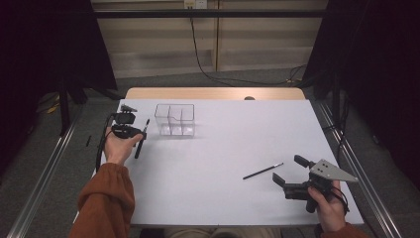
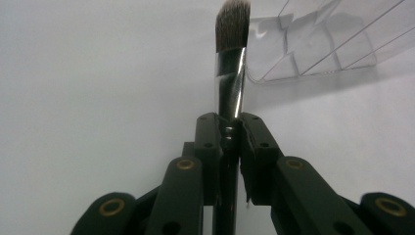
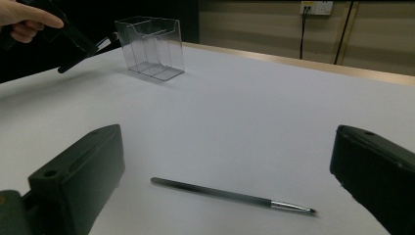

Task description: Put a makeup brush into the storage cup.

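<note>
My left gripper [image 2: 227,120] is shut on a flat makeup brush [image 2: 230,63] with a black handle, a silver ferrule and dark bristles. The bristles point toward a clear plastic organiser box [image 2: 323,44] with compartments. From above, the left gripper [image 1: 134,133] holds the brush [image 1: 144,128] just left of the box [image 1: 174,120], near the table's left edge. A thin black liner brush [image 1: 262,171] lies flat on the white table, just ahead of my right gripper [image 1: 289,170]. In the right gripper view that thin brush [image 3: 230,195] lies between the wide-open jaws of the right gripper [image 3: 228,147], untouched.
The white table top [image 1: 223,144] has a wooden strip along its far edge. Metal rails run along both sides of the table, and cables hang on the far wall. The box [image 3: 151,46] stands far off to the left in the right gripper view.
</note>
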Available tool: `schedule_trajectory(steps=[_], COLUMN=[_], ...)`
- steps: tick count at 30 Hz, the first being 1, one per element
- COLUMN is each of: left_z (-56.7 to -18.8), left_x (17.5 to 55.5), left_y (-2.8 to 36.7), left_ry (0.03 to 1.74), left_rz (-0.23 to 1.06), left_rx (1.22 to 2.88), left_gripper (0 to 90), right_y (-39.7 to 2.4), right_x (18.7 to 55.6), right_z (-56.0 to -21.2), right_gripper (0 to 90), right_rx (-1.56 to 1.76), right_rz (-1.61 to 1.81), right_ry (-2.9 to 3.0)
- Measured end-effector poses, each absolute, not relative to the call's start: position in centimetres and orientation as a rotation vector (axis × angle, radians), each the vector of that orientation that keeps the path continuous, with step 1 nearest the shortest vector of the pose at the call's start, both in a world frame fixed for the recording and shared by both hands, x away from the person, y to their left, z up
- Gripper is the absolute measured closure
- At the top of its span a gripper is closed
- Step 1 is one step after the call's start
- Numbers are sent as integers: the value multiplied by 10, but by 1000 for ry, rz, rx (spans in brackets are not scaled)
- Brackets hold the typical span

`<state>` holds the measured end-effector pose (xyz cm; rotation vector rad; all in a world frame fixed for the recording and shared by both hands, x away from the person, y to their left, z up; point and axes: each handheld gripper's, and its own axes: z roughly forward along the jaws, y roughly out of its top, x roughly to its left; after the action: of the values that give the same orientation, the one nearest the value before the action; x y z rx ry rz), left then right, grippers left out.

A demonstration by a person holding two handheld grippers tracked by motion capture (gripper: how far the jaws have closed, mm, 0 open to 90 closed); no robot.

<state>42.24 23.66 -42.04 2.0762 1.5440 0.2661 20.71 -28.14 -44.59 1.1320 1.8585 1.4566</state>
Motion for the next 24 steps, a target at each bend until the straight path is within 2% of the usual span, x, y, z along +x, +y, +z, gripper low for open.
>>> schedule_trajectory(steps=[14, 24], left_z=[-411, -406], left_x=[407, 398], left_y=[240, 243], left_ry=[1419, 1338], left_rz=[426, 468], left_rx=[1942, 1838], left_gripper=[792, 791], right_y=[-282, -281], right_x=[207, 207], right_z=[-446, -446], right_gripper=[0, 0], right_rx=[1133, 1133], right_rz=[1455, 1457], right_ry=[1857, 1856])
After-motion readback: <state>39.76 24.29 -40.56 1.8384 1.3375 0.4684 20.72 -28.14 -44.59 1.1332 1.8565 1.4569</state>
